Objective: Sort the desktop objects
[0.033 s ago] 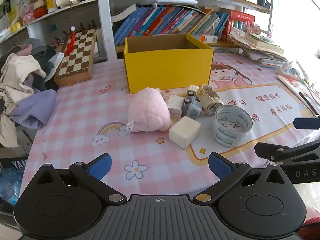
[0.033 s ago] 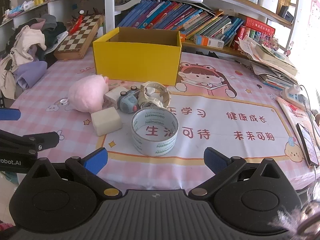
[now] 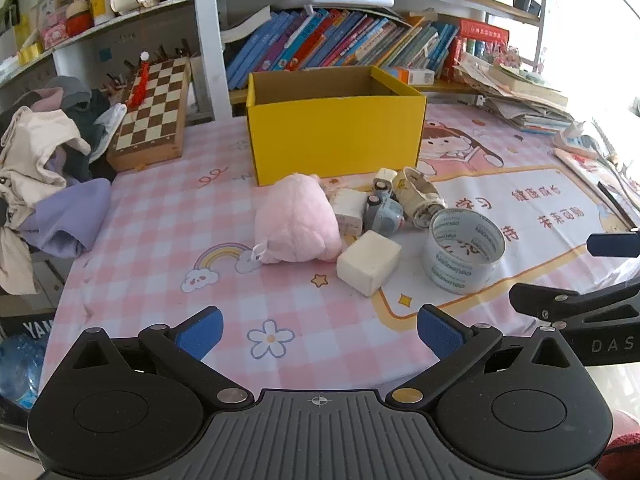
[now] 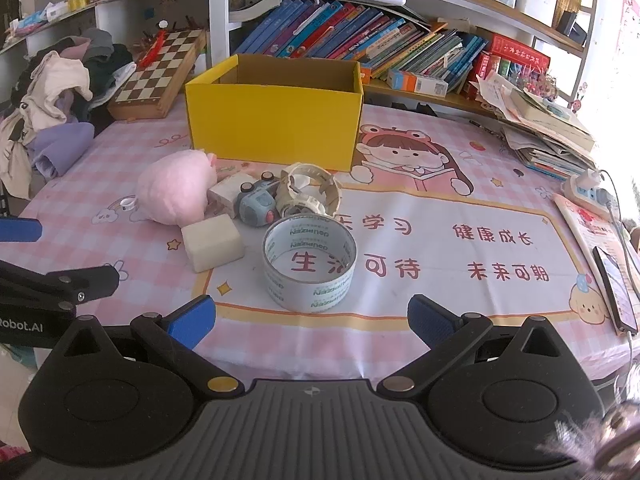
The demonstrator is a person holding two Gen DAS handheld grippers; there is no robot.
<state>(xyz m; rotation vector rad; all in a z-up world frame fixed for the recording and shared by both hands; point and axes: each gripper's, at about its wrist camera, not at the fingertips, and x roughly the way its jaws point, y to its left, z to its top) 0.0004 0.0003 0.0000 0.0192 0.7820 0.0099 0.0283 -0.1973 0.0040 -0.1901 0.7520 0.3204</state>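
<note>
Now both sets of fingers stand wide and empty: left gripper (image 3: 318, 330); right gripper (image 4: 311, 318) just short of the tape roll (image 4: 309, 264); yellow box (image 4: 276, 120) behind on the worktop (image 4: 460, 300).

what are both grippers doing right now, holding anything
left gripper: open, holding nothing
right gripper: open, holding nothing
</note>
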